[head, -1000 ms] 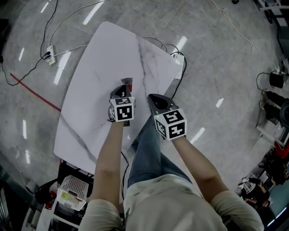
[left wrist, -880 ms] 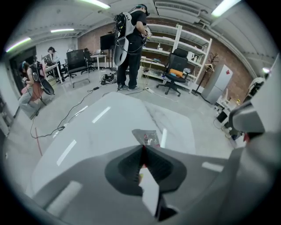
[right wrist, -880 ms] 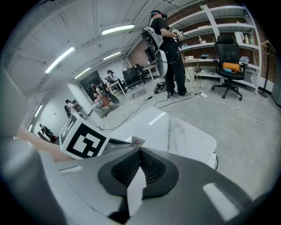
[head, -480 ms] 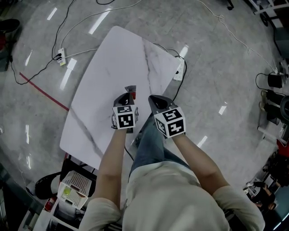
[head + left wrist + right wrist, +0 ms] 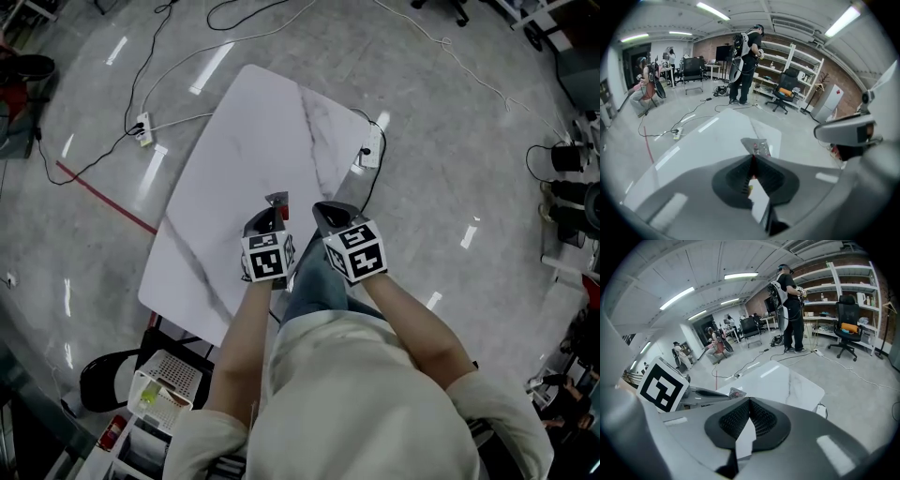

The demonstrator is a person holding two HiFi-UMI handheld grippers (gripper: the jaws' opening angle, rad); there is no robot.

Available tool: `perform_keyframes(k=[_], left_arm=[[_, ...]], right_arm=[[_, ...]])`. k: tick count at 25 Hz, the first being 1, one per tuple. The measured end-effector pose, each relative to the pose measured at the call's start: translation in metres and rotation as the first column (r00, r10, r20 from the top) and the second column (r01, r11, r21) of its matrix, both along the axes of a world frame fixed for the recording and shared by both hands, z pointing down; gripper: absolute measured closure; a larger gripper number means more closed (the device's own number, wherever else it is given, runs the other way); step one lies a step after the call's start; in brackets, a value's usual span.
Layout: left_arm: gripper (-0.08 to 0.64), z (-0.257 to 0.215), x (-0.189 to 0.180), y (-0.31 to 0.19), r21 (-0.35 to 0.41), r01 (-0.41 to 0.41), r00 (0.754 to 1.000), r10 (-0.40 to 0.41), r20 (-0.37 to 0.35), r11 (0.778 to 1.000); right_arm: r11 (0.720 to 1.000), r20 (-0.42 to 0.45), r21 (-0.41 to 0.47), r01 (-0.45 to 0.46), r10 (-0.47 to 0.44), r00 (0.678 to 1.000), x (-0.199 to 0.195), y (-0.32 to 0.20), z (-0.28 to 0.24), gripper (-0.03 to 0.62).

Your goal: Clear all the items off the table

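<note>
**Packet pinched near the counter's edge**

The left hand-held gripper (image 5: 269,216) is clamped on a thin foil packet (image 5: 758,146) above the counter (image 5: 244,141), close to its near edge. The right hand-held gripper (image 5: 328,216), closed with nothing in it, hangs at that edge. The counter's white top lies open ahead.

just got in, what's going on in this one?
A person stands at a white marble table with a hand-held gripper in each hand. The left hand-held gripper is shut on a small, flat, silvery packet, held in the air over the table's near part. The right hand-held gripper is shut with nothing between its jaws, beside the left one. No other item shows on the tabletop in the head view.
</note>
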State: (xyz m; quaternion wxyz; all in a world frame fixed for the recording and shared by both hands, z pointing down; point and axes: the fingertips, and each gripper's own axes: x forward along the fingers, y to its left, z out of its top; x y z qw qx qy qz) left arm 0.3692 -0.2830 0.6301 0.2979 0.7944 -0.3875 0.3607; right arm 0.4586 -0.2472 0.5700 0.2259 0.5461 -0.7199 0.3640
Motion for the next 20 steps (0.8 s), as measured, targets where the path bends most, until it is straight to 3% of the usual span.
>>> perform_keyframes(k=[20], left_arm=[[0.545,-0.088,-0.082,0.107,0.074,-0.023,0.998,0.027,-0.055,0.997]], right_arm=[[0.998,-0.016,0.063,-0.029,0.03,0.999,-0.062,0.108,-0.055,0.592]])
